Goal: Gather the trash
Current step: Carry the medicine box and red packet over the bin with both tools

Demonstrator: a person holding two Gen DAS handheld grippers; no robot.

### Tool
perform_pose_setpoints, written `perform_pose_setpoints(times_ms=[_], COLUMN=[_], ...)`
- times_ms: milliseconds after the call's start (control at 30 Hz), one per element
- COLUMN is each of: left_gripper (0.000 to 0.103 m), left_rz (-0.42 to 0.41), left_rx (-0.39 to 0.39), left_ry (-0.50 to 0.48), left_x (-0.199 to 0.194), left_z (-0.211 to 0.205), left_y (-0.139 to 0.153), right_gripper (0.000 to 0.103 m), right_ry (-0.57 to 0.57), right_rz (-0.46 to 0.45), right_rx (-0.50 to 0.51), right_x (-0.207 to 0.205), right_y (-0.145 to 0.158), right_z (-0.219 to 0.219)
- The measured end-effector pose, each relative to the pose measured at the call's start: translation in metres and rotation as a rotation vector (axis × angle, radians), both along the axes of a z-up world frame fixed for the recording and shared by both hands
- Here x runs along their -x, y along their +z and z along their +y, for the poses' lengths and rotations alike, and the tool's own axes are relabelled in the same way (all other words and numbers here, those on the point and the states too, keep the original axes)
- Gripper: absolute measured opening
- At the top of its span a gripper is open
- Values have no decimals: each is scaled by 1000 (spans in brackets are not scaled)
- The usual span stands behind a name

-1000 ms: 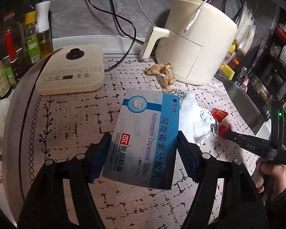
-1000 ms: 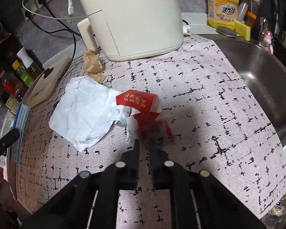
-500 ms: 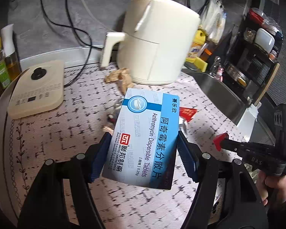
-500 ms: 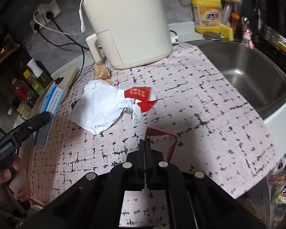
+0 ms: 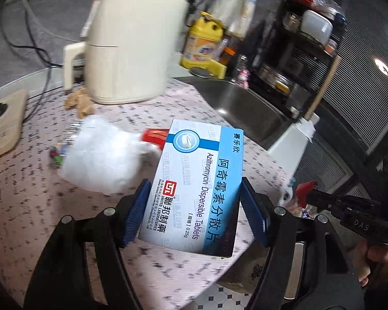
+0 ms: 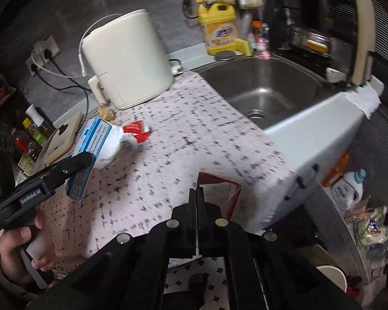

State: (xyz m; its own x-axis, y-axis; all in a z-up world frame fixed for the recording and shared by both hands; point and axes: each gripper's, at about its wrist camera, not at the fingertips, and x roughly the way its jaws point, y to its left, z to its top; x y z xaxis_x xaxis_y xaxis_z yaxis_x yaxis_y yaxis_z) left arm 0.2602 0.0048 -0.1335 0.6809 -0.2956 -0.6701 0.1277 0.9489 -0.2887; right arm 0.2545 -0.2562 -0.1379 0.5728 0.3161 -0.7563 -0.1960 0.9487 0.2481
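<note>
both jaws grip trash, medicine box [image 5: 196, 188] and red scrap [image 6: 219, 183], above patterned counter [image 6: 194, 139].

Left gripper [image 5: 195, 206]: angled downward, jaws held wide with the blue pads [image 5: 135, 213] pressing both long sides of a blue and white tablet box [image 5: 196, 180], which is carried clear of the counter. The left hand [image 6: 20, 248] grips the handle from beneath, a sleeve cuff at the wrist.

Right gripper [image 6: 196, 195]: angled downward, jaws fully together, pinching the edge of a red paper scrap [image 6: 219, 183]. The right hand [image 5: 375, 261] is wrapped around its handle.
</note>
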Motion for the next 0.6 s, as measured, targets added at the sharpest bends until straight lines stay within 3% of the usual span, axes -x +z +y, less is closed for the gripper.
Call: perform_pose_setpoints(times_ms=[400,600], left_gripper=[69,69], left_rz=[19,48], left_rx=[9,12], left_ry=[-262,-360], left_x=[12,27], left_z=[-140,-195], left_y=[-4,-14], right_gripper=[1,1], right_ry=[-256,-336], right_rz=[55,94], right_rx=[23,29], right_x=[79,118], right_y=[-12,-25], right_z=[-131,-175])
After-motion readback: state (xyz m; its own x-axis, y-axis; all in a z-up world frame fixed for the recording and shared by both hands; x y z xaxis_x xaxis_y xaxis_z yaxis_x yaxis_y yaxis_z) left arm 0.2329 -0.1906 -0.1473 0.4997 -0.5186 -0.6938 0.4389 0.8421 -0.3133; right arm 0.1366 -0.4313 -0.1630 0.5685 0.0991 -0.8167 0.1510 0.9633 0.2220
